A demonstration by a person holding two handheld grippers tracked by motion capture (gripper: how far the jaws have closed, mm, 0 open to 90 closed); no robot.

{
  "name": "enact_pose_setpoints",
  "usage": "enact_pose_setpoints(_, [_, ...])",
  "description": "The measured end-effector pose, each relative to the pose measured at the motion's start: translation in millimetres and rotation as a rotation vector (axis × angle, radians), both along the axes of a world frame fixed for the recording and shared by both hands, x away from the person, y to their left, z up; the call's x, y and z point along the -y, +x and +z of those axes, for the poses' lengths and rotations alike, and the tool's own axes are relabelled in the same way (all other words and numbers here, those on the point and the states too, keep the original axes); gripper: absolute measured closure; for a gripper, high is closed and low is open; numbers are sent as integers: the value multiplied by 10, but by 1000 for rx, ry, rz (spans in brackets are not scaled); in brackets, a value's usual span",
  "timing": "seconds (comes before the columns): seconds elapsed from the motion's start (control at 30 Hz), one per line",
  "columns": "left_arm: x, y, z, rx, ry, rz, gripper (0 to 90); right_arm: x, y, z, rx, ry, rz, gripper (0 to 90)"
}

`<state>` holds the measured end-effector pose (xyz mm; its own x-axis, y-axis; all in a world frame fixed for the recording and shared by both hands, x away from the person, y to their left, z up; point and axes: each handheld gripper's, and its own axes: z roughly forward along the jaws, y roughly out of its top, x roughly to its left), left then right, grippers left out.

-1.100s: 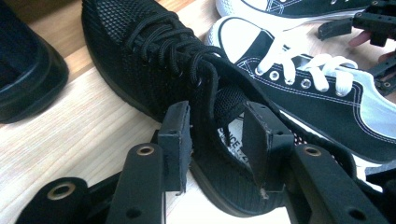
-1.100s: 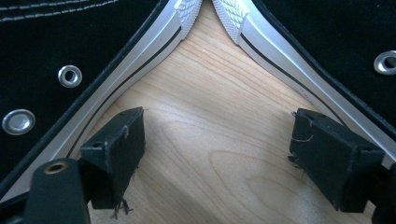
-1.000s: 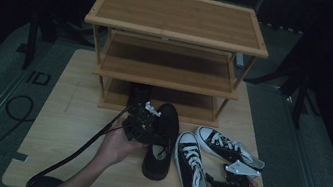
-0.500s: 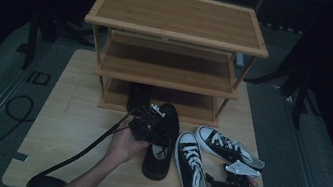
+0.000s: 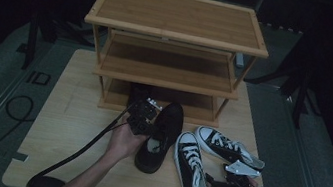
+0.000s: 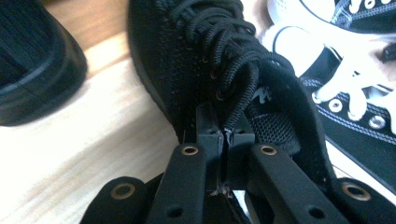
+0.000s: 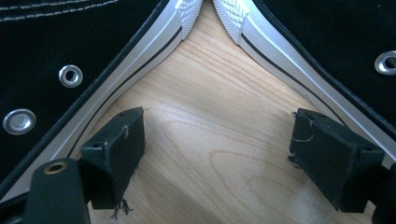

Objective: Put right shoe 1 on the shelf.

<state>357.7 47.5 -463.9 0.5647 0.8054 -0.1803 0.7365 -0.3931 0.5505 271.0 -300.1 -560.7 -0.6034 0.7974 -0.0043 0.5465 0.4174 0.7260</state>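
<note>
Dark room surrounded pale wooden table [image 5: 63, 123]; three-tier wooden shoe rack [image 5: 174, 49] stood at far edge. Left gripper [image 6: 225, 133] had just been closing; jaws pinched collar of black knit shoe [image 5: 162, 136] just in front of rack's bottom shelf, second black shoe [image 6: 32, 60] close by. Black-and-white sneaker [image 5: 191, 171] lay just beside it, its mate [image 5: 227, 148] angled to right. Right gripper [image 7: 217, 154] rested near front right edge, jaws wide, bare wood between them. Table's left half lay open.
</note>
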Motion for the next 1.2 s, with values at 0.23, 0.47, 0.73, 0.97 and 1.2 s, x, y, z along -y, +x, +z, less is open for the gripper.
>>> enact_pose_setpoints(0.23, [-65,141,37,35,-18,69,880,0,0,0,0,0,0,180])
enact_pose_setpoints(0.47, [-155,300,77,63,-62,157,879,0,0,0,0,0,0,180])
enact_pose_setpoints(0.73, [-165,415,112,105,-85,228,880,0,0,0,0,0,0,179])
enact_pose_setpoints(0.97, [-138,442,17,145,-50,310,879,0,0,0,1,0,2,180])
enact_pose_setpoints(1.2, [-157,447,-52,145,-24,304,873,-1,-1,-1,1,0,3,180])
